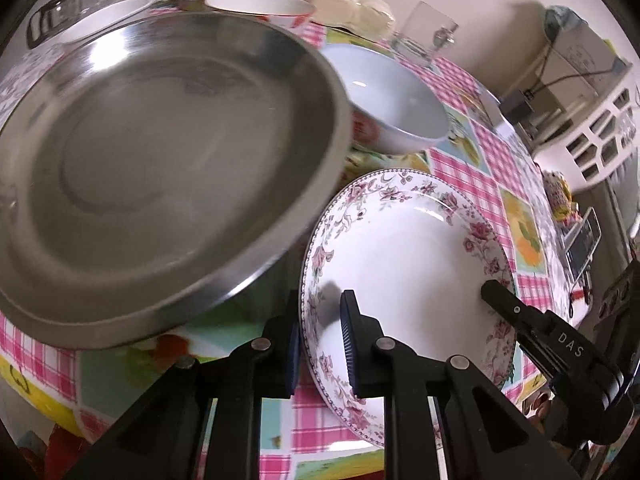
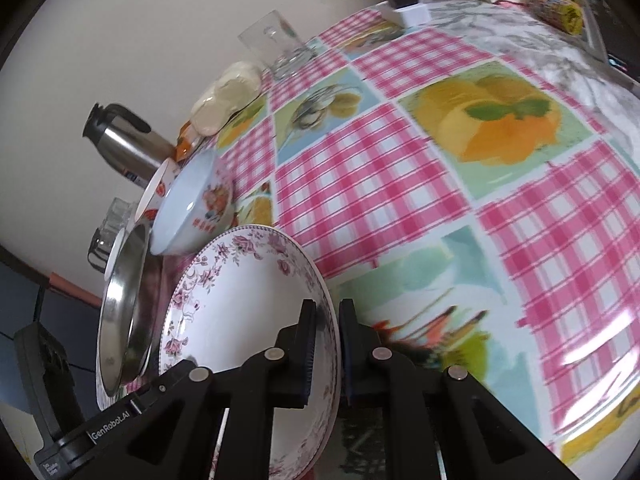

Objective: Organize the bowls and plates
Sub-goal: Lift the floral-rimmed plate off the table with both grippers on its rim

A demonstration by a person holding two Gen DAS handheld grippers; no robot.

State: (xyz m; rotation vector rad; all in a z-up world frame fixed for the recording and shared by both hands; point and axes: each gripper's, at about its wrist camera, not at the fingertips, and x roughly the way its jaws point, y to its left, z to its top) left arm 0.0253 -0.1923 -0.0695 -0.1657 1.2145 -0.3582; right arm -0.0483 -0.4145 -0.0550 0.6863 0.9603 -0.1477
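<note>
A white plate with a pink flower rim (image 1: 400,256) is held between both grippers above the checked tablecloth. My left gripper (image 1: 320,344) is shut on its near rim. My right gripper (image 2: 327,350) is shut on the plate's opposite rim (image 2: 256,292); its black finger (image 1: 504,296) shows over the plate in the left wrist view. A steel dish (image 1: 160,168) lies just left of the plate and also shows edge-on in the right wrist view (image 2: 124,312). A white bowl with a red print (image 1: 392,96) stands behind them (image 2: 192,208).
Another white bowl (image 1: 260,4), a shallow white dish (image 1: 108,16), a glass mug (image 1: 428,32), a bag of buns (image 1: 352,8), a steel flask (image 2: 124,140) and a glass jar (image 2: 108,224) stand along the wall side. The tablecloth (image 2: 460,200) stretches right of the plate.
</note>
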